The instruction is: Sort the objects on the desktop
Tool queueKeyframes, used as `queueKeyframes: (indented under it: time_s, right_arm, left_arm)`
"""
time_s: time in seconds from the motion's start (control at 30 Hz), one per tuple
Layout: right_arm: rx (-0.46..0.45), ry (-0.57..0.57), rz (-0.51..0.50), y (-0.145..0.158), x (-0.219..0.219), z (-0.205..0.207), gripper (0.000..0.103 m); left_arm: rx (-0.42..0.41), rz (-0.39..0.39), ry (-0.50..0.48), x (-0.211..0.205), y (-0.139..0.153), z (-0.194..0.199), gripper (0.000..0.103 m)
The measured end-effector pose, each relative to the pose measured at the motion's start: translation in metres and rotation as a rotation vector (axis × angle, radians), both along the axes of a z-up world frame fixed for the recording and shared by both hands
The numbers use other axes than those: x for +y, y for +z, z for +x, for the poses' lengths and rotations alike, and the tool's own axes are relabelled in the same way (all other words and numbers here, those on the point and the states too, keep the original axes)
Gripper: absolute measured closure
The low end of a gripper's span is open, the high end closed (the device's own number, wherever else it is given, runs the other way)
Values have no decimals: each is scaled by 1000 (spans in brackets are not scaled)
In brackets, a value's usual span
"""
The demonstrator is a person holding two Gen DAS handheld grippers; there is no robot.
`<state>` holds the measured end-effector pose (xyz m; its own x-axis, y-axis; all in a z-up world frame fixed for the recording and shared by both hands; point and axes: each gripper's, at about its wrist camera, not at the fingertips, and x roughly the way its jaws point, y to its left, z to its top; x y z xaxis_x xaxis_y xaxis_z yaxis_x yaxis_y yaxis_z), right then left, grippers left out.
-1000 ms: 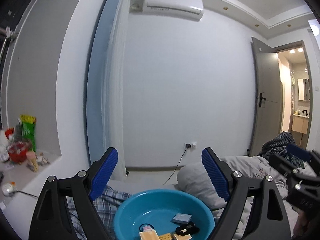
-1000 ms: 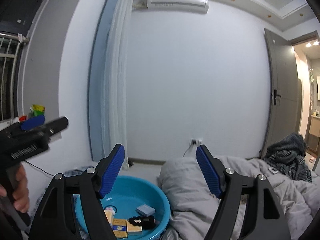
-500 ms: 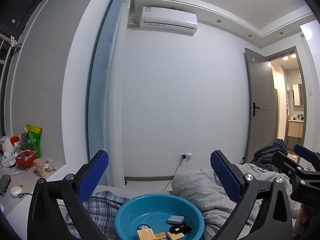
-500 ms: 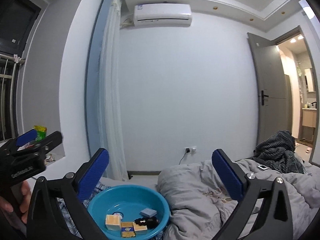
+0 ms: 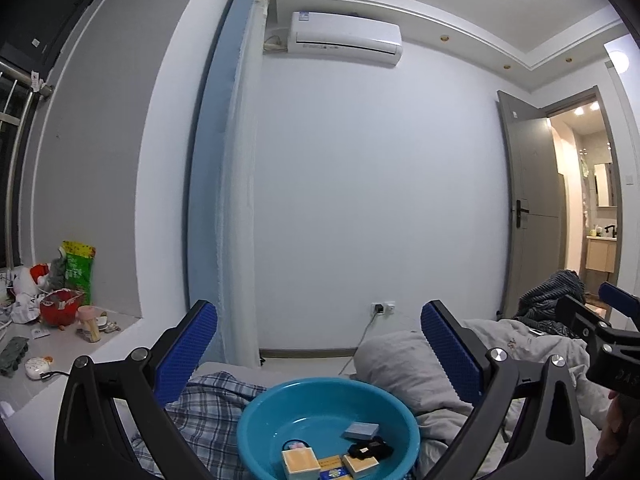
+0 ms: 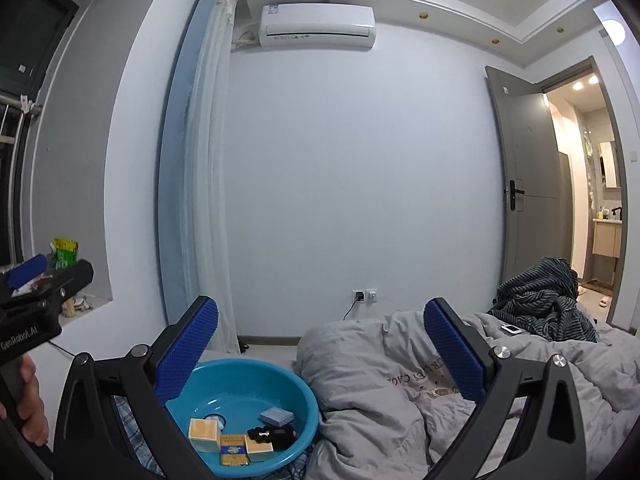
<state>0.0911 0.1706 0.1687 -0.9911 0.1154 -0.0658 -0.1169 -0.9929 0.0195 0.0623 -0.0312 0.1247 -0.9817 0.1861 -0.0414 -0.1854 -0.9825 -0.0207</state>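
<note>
A blue plastic basin (image 5: 256, 432) (image 6: 304, 396) sits on the bed below both grippers. It holds yellow boxes (image 5: 301, 462) (image 6: 205, 434), a grey-blue box (image 5: 361, 430) (image 6: 277, 416) and a black object (image 5: 370, 449) (image 6: 272, 436). My left gripper (image 5: 318, 354) is open and empty, raised above the basin and pointing at the wall. My right gripper (image 6: 320, 354) is open and empty, raised above the basin's right edge. Each gripper also shows at the edge of the other's view.
A grey quilt (image 6: 400, 380) and a striped garment (image 6: 540, 308) lie on the bed to the right. A plaid cloth (image 5: 208, 412) lies left of the basin. A cluttered windowsill (image 5: 60, 320) is at the left. A door (image 6: 524, 200) stands open at the right.
Both grippers have opened wider and tilted upward, so more ceiling shows. The basin and its contents have not moved.
</note>
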Motion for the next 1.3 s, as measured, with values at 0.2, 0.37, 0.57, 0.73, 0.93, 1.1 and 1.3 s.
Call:
queueKeyframes:
  time_s: [0.2, 0.37, 0.57, 0.73, 0.93, 1.1, 1.3]
  right_arm:
    - [8, 4, -29, 0, 7, 2, 1]
    - [11, 6, -29, 0, 8, 3, 1]
    - [8, 11, -27, 0, 9, 3, 1]
    - [3, 14, -25, -1, 9, 2, 1]
    - [-17, 19, -19, -4, 7, -2, 1]
    - [-40, 19, -21, -5, 6, -5, 1]
    - [-46, -5, -3, -6, 5, -7, 1]
  left_arm:
    - [-3, -8, 2, 1, 1, -4, 0]
    - [-19, 26, -2, -4, 1, -6, 0]
    - [-32, 19, 2, -3, -1, -8, 0]
    - [-61, 8, 1, 1, -4, -15, 0]
    - [-75, 3, 11, 3, -6, -20, 0]
    - [-88, 0, 8, 5, -7, -23, 0]
    - [-94, -6, 9, 7, -8, -25, 0]
